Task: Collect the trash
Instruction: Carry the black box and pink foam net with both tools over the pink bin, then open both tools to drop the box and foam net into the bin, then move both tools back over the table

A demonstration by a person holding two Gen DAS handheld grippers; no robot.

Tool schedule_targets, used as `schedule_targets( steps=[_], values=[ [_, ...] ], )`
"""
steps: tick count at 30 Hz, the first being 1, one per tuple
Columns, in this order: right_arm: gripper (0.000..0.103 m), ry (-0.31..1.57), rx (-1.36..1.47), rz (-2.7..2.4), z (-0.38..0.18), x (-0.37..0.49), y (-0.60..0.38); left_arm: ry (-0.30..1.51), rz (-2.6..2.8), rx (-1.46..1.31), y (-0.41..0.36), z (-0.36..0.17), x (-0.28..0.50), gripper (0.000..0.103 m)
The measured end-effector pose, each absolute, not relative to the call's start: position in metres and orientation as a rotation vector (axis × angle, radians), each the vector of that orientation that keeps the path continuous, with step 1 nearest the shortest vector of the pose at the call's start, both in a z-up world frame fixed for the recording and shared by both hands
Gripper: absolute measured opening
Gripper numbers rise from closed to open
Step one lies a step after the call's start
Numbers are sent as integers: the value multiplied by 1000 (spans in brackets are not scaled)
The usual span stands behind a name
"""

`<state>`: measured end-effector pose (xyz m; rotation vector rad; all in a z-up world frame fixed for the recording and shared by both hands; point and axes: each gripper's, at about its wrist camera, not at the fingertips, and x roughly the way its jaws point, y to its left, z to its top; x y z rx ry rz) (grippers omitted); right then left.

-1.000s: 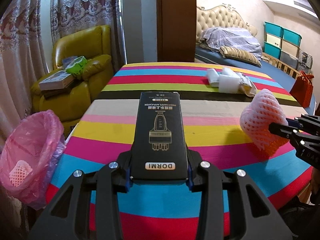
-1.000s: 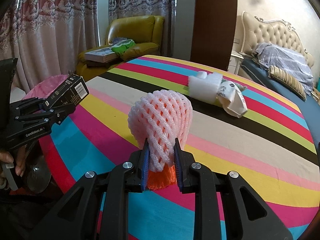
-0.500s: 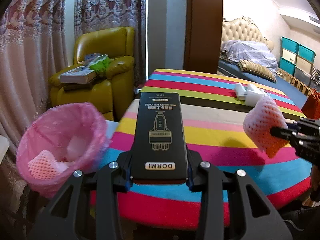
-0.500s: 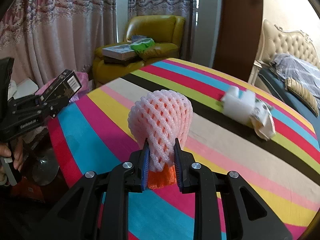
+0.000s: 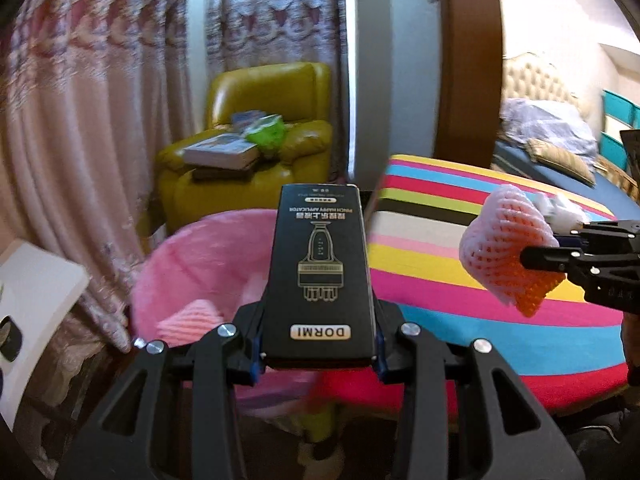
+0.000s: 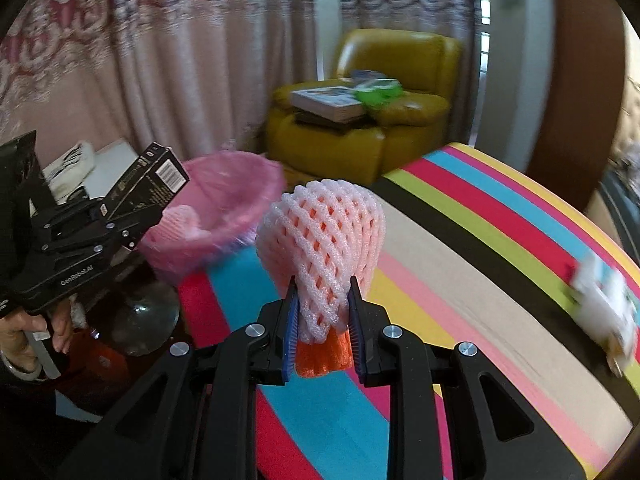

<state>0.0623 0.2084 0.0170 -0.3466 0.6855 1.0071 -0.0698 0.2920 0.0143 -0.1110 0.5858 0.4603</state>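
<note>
Counting the things in view gave two tools, one black box, one foam net in a grip, one pink-lined bin and one yellow armchair. The left tool [image 5: 318, 360] was clamped on the black box [image 5: 320, 276], lettered DORMI, which stood up the middle of the left wrist frame in front of the bin. The right tool [image 6: 322, 344] was closed on the pink and orange foam fruit net [image 6: 324, 248], pinched at its lower end at the centre of the right wrist frame; the same net appeared at the right edge of the left wrist frame. A hand [image 6: 36, 332] gripped the left tool's handle at the lower left of the right wrist frame. The surface [image 6: 500, 240] wore a striped cloth of cyan, red, yellow, pink, black and beige, and filled the right half of both frames; one blurred white bundle of packaging [image 6: 604, 304] lay on it near the right edge. The pink-lined bin [image 5: 208, 256] stood just beside the surface's edge, left of centre, and held at least one more pink foam net [image 5: 188, 320]. Behind it the yellow armchair [image 5: 256, 148] carried a few books [image 5: 224, 154] and one green packet [image 5: 266, 130]. Patterned curtains [image 5: 120, 80] hung across the upper left, and a bed [image 5: 556, 148] showed at the right.
</note>
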Motion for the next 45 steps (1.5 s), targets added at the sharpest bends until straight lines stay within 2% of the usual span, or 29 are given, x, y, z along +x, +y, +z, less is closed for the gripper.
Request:
schedule_targets(
  steps=[10,21,22,23,24,25,29,31,34,45],
  values=[
    [24,664,-405,1119,26,52,315,595,561,-204,370,9,-87,38],
    [28,665,-390,1153,27,68,387,588,656,-245,403,-5,-68,39],
    [35,665,-386,1170,26,68,391,583,664,-243,405,-5,-67,44],
    [56,661,-384,1175,25,69,390,575,677,-242,406,-4,-66,52],
    [67,643,-373,1166,25,70,388,561,694,-238,407,-3,-67,71],
    [73,632,-363,1169,25,70,385,546,708,-233,406,-2,-67,81],
    [73,620,-342,1160,25,73,368,530,746,-189,403,-1,-69,86],
    [73,624,-319,1156,26,76,357,537,762,-173,401,-2,-69,93],
    [73,621,-297,1139,26,80,337,536,762,-155,395,-2,-70,98],
    [76,637,-232,1003,13,107,251,553,697,-83,360,2,-50,98]
  ],
)
